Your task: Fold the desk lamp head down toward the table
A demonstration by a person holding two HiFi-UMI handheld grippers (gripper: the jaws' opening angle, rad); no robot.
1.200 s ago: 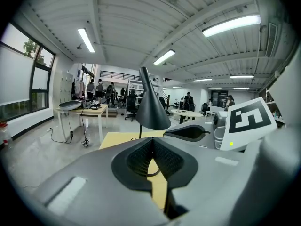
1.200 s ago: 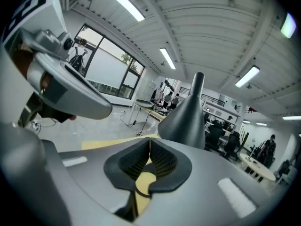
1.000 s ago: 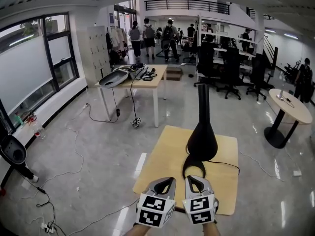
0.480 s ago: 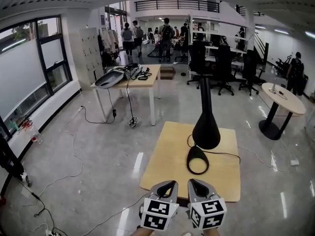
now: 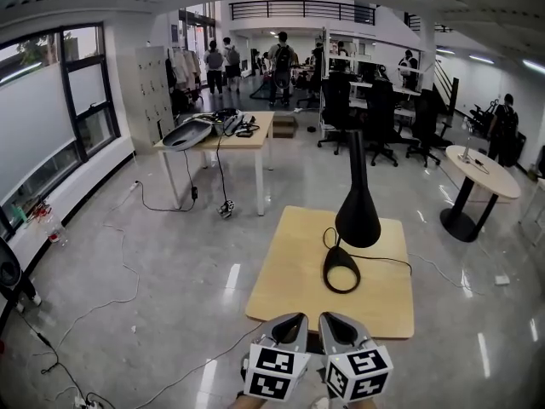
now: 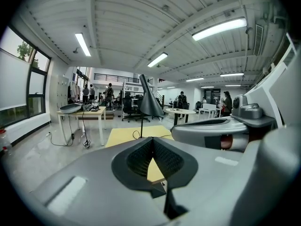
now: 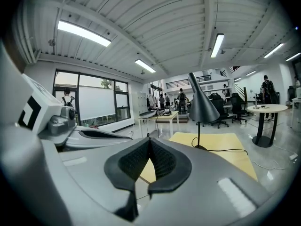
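A black desk lamp stands upright on a small wooden table. Its cone head points down over its ring-shaped base, and a black cord trails off to the right. My left gripper and right gripper are side by side at the bottom of the head view, just short of the table's near edge. Both are shut with nothing in them. The left gripper view has its shut jaws below the distant lamp. From the right gripper, the lamp appears ahead to the right.
A white desk with gear stands at the back left. A round table is at the right, and office chairs and several people are further back. Cables trail over the grey floor at left.
Both grippers and the head view have drawn back from the table. The grippers were over its near edge and now sit in front of it. The lamp has not moved.
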